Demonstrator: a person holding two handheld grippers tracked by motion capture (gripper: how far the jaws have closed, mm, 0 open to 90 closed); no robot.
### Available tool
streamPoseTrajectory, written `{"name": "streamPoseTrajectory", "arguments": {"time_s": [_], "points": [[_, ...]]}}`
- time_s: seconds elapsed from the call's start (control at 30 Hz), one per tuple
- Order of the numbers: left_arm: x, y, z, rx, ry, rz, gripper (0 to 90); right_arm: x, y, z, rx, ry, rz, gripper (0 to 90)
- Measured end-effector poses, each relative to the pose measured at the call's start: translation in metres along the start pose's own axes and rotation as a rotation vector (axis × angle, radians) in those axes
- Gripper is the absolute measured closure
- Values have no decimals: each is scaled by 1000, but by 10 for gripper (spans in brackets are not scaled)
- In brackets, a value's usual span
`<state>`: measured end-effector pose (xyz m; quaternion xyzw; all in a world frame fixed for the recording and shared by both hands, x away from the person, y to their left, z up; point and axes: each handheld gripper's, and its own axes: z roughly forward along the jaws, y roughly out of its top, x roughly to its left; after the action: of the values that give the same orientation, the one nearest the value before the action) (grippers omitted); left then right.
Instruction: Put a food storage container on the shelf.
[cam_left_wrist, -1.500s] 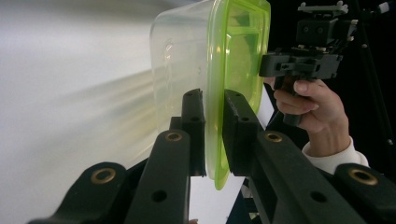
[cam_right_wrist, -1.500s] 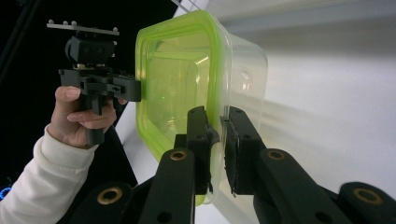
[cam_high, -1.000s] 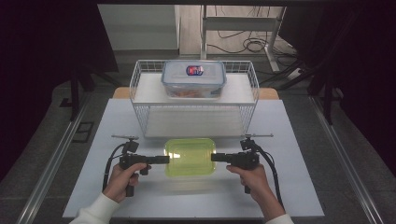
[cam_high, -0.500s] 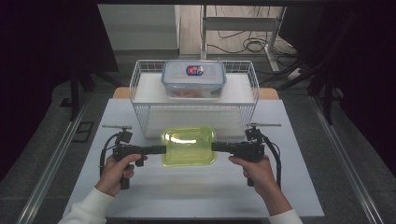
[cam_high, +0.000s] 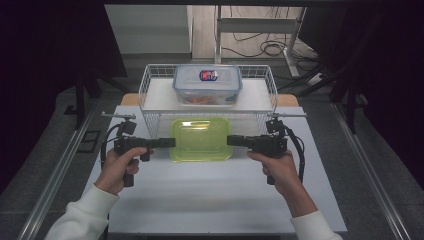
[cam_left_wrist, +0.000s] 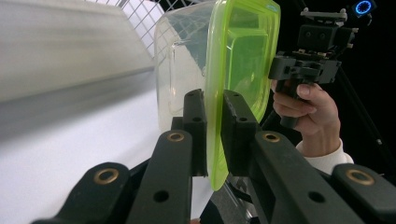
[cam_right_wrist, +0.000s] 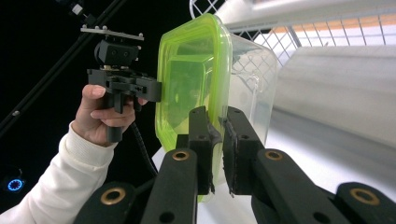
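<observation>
Bright overhead light on white table (cam_high: 210, 200), dark surroundings, blurred gripper-view backgrounds.

Clear plastic container with translucent lime-green plastic lid (cam_high: 201, 140): glossy, smooth. White wire-mesh metal basket (cam_high: 150, 85) behind it: thin coated rods. Clear plastic lidded box (cam_high: 207, 84) inside basket: glossy. Black matt plastic left gripper (cam_high: 169, 143), right gripper (cam_high: 234, 140). White matt tabletop (cam_high: 210, 200).
</observation>
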<state>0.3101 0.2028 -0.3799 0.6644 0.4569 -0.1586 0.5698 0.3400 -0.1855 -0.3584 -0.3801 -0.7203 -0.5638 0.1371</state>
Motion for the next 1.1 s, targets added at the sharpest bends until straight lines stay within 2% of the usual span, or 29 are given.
{"name": "streamPoseTrajectory", "arguments": {"time_s": [0.23, 0.57, 0.7, 0.73, 0.83, 0.93, 1.1], "points": [[-13, 18, -7, -15, -8, 42, 819, 11, 16, -6, -13, 5, -19, 820], [-20, 49, -12, -22, -13, 53, 819, 19, 45, -9, -28, 4, -36, 820], [-23, 66, -13, -25, -10, 62, 819, 19, 60, -9, -35, 8, -37, 820], [-24, 71, -14, -27, -7, 66, 819, 20, 69, -9, -41, 7, -42, 820], [-27, 85, -15, -33, -2, 77, 820, 21, 78, -9, -48, 3, -46, 820], [-28, 99, -16, -35, -13, 81, 818, 23, 90, -10, -57, -1, -57, 820], [-30, 125, -14, -48, -1, 99, 819, 22, 113, -11, -78, -10, -75, 820]]}}
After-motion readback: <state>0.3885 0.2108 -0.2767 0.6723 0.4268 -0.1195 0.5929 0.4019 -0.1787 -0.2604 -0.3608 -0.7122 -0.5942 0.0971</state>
